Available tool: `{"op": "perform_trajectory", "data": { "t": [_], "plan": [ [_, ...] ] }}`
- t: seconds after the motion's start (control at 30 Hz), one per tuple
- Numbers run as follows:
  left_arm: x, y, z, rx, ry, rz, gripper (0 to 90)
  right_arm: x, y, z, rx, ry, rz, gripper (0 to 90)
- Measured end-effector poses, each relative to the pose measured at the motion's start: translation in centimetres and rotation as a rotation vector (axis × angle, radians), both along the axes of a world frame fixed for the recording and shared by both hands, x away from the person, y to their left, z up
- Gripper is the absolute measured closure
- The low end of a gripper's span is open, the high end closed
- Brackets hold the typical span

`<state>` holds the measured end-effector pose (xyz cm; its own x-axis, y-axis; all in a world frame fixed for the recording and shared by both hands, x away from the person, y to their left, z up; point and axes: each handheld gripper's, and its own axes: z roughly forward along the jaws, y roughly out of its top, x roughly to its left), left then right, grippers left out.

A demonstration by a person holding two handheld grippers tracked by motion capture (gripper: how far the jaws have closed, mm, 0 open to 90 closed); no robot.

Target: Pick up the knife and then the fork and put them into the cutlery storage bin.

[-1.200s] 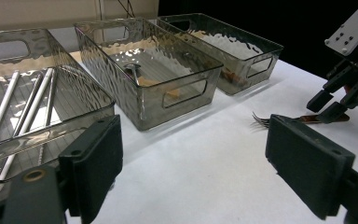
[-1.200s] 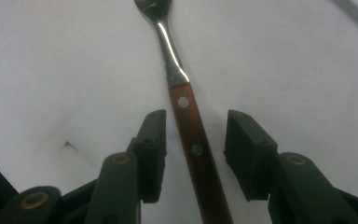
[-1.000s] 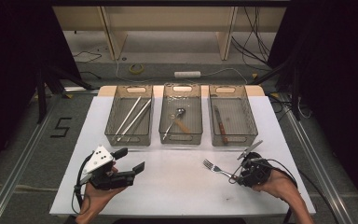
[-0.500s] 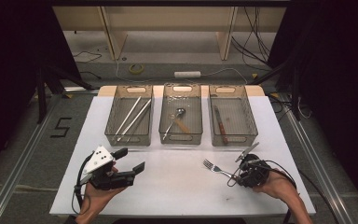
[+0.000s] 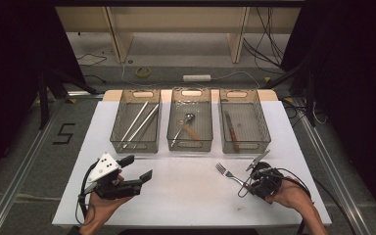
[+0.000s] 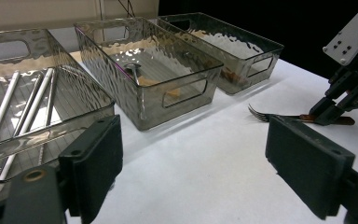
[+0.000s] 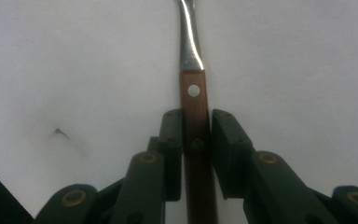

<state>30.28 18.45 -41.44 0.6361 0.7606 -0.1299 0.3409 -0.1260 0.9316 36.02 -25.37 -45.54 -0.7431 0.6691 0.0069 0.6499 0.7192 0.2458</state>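
Two of my black pads flank the wooden handle of the fork (image 7: 195, 121) in my right gripper (image 7: 196, 140): the left pad looks pressed against the wood, the right one has a hairline of light beside it, so I judge the jaws, which have just been closing, are pinching the handle or a whisker short of it. I take it low on the wood, below the rivet, probably so the steel neck and tines stay free to slide into a bin. The fork lies flat on the white table (image 5: 186, 196), tines pointing away from my right hand toward the bins, handle under the gripper. My left gripper (image 6: 193, 154) has its jaws spread wide with nothing between them, resting near the table's front left edge, likely kept out of the way. Beyond stand three smoky plastic bins in a row: the left bin (image 5: 136, 147) holds pale straight sticks (image 5: 138, 122), the middle bin (image 5: 190, 146) a spoon-like utensil (image 5: 186, 125) with a wooden handle, the right bin (image 5: 243, 146) a wooden-handled knife (image 5: 231, 129). Each bin seems to gather one kind of utensil. I read no brand anywhere; the sole writing is a "5" (image 5: 65, 133) marked on the floor left of the table.
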Motion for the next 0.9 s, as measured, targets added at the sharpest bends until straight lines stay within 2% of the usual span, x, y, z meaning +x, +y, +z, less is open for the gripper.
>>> {"op": "perform_trajectory", "data": {
  "t": [0.37,0.9],
  "plan": [
    [0.0,0.0,0.0,0.001,0.0,-0.001,18.5,0.0,0.1,0.1,-0.003,-0.008,0.008,77.1],
    [0.0,0.1,0.0,0.0,0.0,0.001,18.5,-0.1,-0.4,1.3,0.06,-0.049,-0.001,77.2]
  ]
}}
